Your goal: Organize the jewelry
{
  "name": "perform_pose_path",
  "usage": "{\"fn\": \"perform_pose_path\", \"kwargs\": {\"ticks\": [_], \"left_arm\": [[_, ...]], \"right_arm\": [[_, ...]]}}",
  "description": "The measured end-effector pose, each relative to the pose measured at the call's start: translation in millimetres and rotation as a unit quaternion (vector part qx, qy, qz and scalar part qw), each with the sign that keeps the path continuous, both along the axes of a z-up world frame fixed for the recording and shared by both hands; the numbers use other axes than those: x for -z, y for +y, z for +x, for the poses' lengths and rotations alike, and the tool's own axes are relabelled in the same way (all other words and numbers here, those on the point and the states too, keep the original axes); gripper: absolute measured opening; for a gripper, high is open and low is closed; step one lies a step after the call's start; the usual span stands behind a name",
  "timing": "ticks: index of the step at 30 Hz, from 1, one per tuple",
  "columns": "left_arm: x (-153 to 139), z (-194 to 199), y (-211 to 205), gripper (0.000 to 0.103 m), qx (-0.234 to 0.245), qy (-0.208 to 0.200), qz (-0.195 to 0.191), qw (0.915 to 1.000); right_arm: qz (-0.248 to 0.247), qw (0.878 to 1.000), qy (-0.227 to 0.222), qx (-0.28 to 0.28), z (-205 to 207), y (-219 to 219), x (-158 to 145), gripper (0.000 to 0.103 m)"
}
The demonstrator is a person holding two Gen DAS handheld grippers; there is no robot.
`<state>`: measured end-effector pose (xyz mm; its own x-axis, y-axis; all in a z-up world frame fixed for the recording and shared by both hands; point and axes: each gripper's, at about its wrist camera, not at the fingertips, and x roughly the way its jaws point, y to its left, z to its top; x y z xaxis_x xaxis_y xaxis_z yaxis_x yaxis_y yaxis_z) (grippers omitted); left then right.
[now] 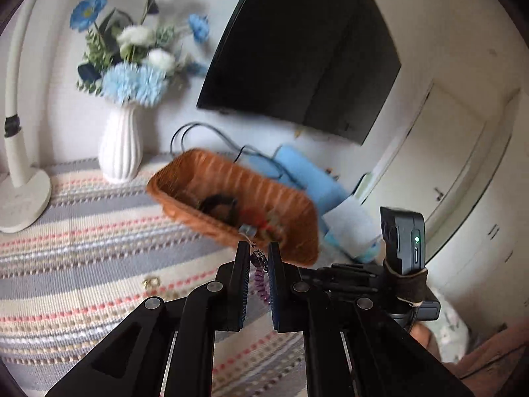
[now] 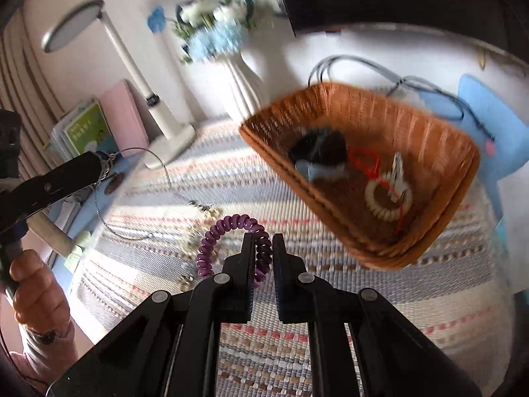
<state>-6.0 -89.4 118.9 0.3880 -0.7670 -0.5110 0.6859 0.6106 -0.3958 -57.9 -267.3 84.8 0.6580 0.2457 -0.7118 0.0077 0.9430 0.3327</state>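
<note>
A woven brown basket (image 2: 413, 139) sits on the striped cloth, also in the left wrist view (image 1: 264, 182). It holds a black scrunchie (image 2: 320, 149), a red band (image 2: 365, 162) and a white beaded bracelet (image 2: 388, 198). My right gripper (image 2: 264, 241) is shut on a purple spiral hair tie (image 2: 228, 228), held above the cloth short of the basket. My left gripper (image 1: 259, 248) is shut on a thin wire necklace (image 2: 165, 172) with a small silver pendant (image 1: 259, 258); it shows at the left of the right wrist view (image 2: 99, 165).
A white vase of blue and white flowers (image 1: 120, 145) and a white desk lamp (image 1: 23, 165) stand at the back left. A dark screen (image 1: 304, 53), cables and a blue folder (image 1: 314, 178) lie behind the basket. Small gold pieces (image 2: 198, 218) lie on the cloth.
</note>
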Motion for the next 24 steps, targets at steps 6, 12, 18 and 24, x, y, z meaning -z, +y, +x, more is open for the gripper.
{"fn": "perform_pose_path", "kwargs": {"ticks": [6,12,18,24], "left_arm": [[-10.5,6.4,-6.9,0.011,-0.001,-0.007,0.002,1.0000],[-6.5,32.0,-28.0,0.011,0.014,0.003,0.003,0.9999],[17.5,55.8,-62.3,0.011,0.045,0.033,0.002,0.9984],[27.4,85.9,-103.9,0.011,0.059,0.035,0.009,0.9976]], "right_arm": [[-0.021,0.999,-0.019,0.032,-3.9,-21.5,-19.0,0.012],[-0.028,0.995,-0.011,0.090,4.6,-63.5,-17.2,0.012],[-0.039,0.989,0.020,0.139,18.1,-104.8,1.7,0.012],[-0.108,0.977,0.053,0.174,43.1,-108.7,10.1,0.012]]}}
